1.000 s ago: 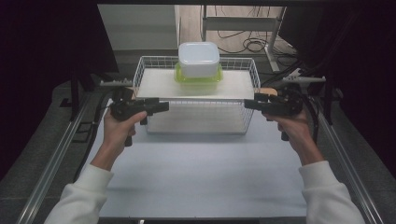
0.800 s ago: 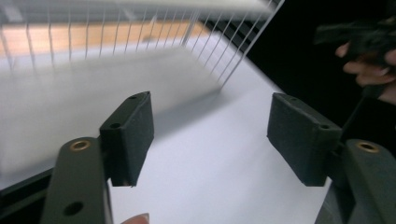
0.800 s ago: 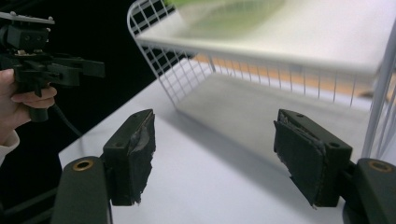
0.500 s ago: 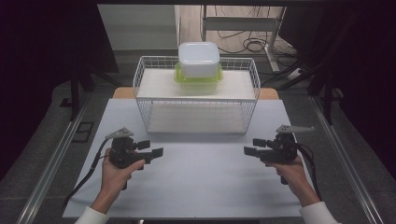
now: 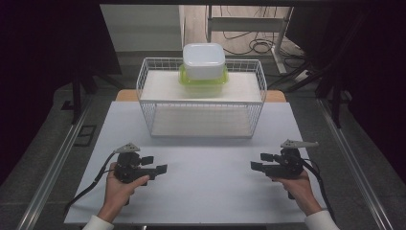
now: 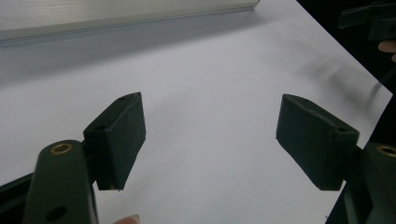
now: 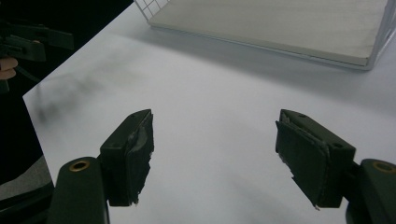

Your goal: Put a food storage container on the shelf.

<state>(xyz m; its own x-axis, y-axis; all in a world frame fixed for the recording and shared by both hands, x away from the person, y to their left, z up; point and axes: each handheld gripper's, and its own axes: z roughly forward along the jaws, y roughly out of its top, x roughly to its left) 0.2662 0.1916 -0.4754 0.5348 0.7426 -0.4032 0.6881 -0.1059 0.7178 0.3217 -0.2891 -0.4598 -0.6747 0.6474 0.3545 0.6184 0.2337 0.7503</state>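
I've got both grippers low over the white sheet (image 5: 206,167), near its front edge. Left gripper (image 5: 155,164) sits toward the left side, jaws wide with bare sheet between them, and they've just been opening. Right gripper (image 5: 261,161) mirrors it on the right, jaws wide too, nothing between the pads. The two point at each other, well apart, with a broad open stretch of sheet between. Ahead stands the wire basket (image 5: 201,101) on the sheet's far half, its front wall well clear of both grippers. On the basket's shelf at the back sits the white tub (image 5: 203,60) on a green lid (image 5: 203,79). In the right gripper view, the basket's corner (image 7: 154,9) is up ahead.
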